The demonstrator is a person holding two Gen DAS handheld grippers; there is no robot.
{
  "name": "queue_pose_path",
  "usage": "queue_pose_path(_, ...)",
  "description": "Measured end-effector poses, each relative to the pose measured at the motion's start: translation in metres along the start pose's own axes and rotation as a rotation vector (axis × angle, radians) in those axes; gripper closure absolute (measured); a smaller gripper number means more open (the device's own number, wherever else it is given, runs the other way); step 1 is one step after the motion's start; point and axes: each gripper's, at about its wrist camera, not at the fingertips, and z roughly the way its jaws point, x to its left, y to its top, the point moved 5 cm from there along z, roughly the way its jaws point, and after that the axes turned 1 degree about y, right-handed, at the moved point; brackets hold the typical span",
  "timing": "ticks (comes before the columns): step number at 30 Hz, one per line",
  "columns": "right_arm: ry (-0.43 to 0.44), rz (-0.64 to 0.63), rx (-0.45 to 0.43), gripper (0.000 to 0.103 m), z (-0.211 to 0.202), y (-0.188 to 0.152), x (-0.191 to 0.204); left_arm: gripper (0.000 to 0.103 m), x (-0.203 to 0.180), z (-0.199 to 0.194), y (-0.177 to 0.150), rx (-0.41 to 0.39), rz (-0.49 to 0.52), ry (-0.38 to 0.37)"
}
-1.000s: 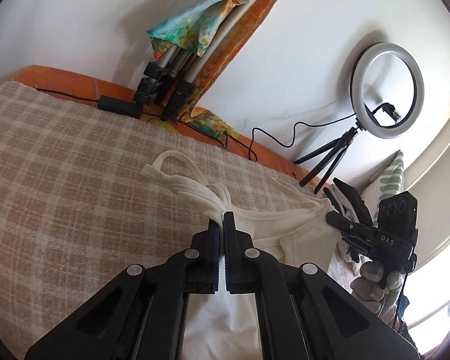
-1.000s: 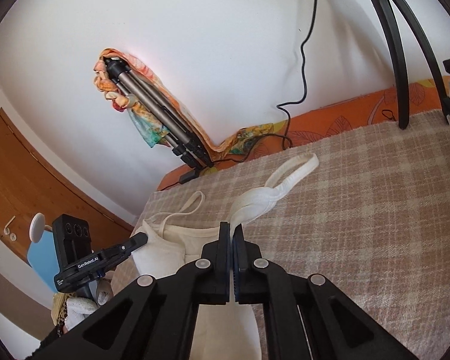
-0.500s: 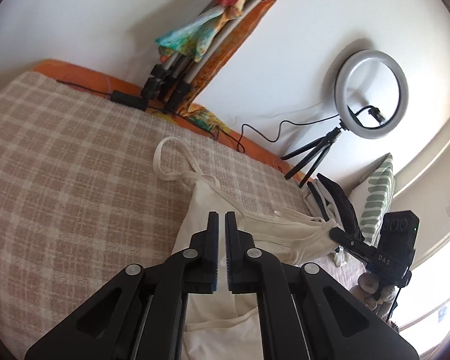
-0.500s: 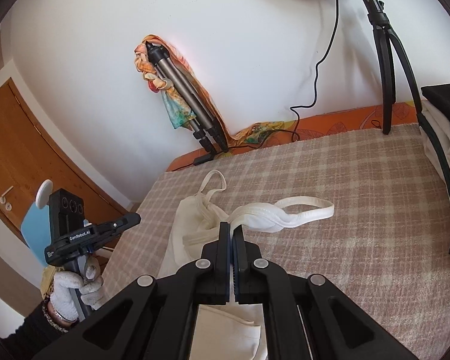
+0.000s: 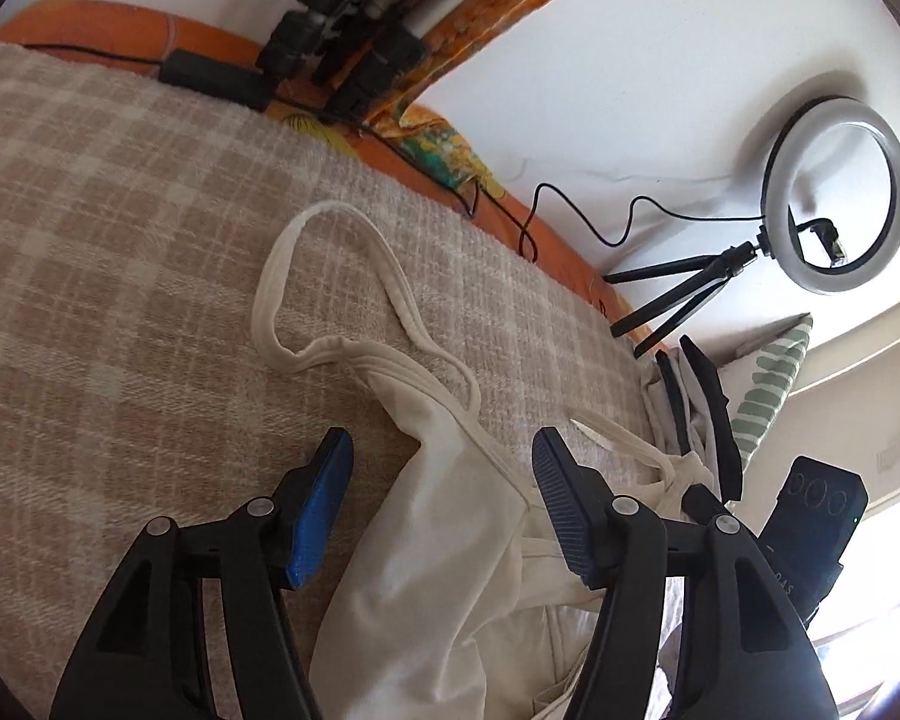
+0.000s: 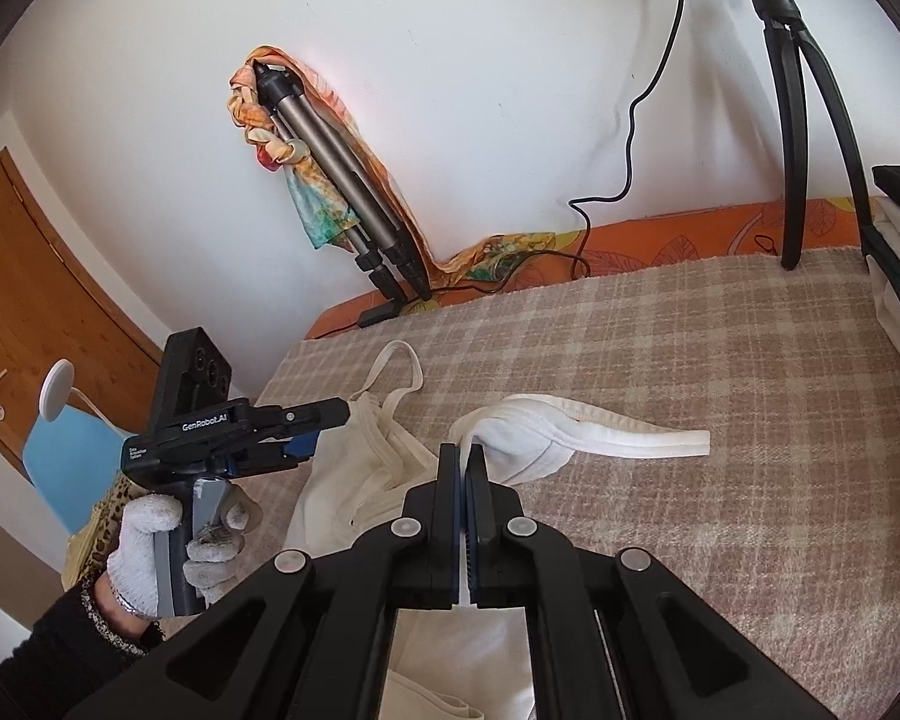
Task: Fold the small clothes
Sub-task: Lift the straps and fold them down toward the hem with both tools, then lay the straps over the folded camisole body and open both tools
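A small cream strappy top [image 5: 444, 546] lies on the checked beige blanket [image 5: 120, 276]. Its strap loop [image 5: 306, 276] stretches away across the blanket. My left gripper [image 5: 441, 462] is open, its blue pads on either side of the top's upper edge, holding nothing. It also shows in the right wrist view [image 6: 306, 426], held by a white-gloved hand at the top's left side. My right gripper [image 6: 463, 468] is shut on the cream top [image 6: 360, 468] near its other shoulder, where the strap [image 6: 600, 432] lies out to the right.
A ring light on a tripod [image 5: 834, 192] stands at the far right of the bed. A folded tripod wrapped in a colourful scarf [image 6: 330, 180] leans on the wall, with a cable [image 6: 630, 120] beside it. Folded clothes [image 5: 690, 396] are stacked at the right edge.
My left gripper has opened and let go of the top, which has dropped onto the blanket. My right gripper stays shut on the cloth and has lowered toward the bed.
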Motion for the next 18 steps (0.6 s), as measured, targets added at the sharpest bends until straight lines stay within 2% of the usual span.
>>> queue_pose_path(3, 0.005, 0.014, 0.001, 0.103, 0.003, 0.001, -0.005, 0.042, 0.001, 0.003, 0.006, -0.031, -0.014, -0.011)
queue_pose_path(4, 0.004, 0.017, 0.000, 0.103, 0.003, 0.002, -0.006, 0.046, 0.001, 0.003, 0.008, -0.040, -0.021, -0.012)
queue_pose_path(6, 0.005, 0.024, -0.004, 0.103, 0.003, 0.003, -0.008, 0.075, 0.003, 0.006, 0.010, -0.045, -0.027, -0.011)
queue_pose_path(7, 0.005, 0.028, -0.006, 0.103, 0.003, 0.004, -0.009, 0.103, 0.002, 0.009, 0.009, -0.033, -0.022, -0.024)
queue_pose_path(10, 0.004, 0.035, -0.013, 0.103, 0.005, 0.007, -0.011, 0.102, -0.003, 0.005, 0.009, -0.072, 0.020, -0.017)
queue_pose_path(15, 0.012, 0.054, -0.064, 0.103, 0.000, 0.016, -0.012, 0.102, -0.005, -0.041, 0.017, -0.240, -0.008, -0.076)
queue_pose_path(18, 0.017, 0.057, -0.096, 0.103, -0.006, 0.020, -0.011, 0.102, -0.011, -0.060, 0.016, -0.274, 0.029, -0.082)
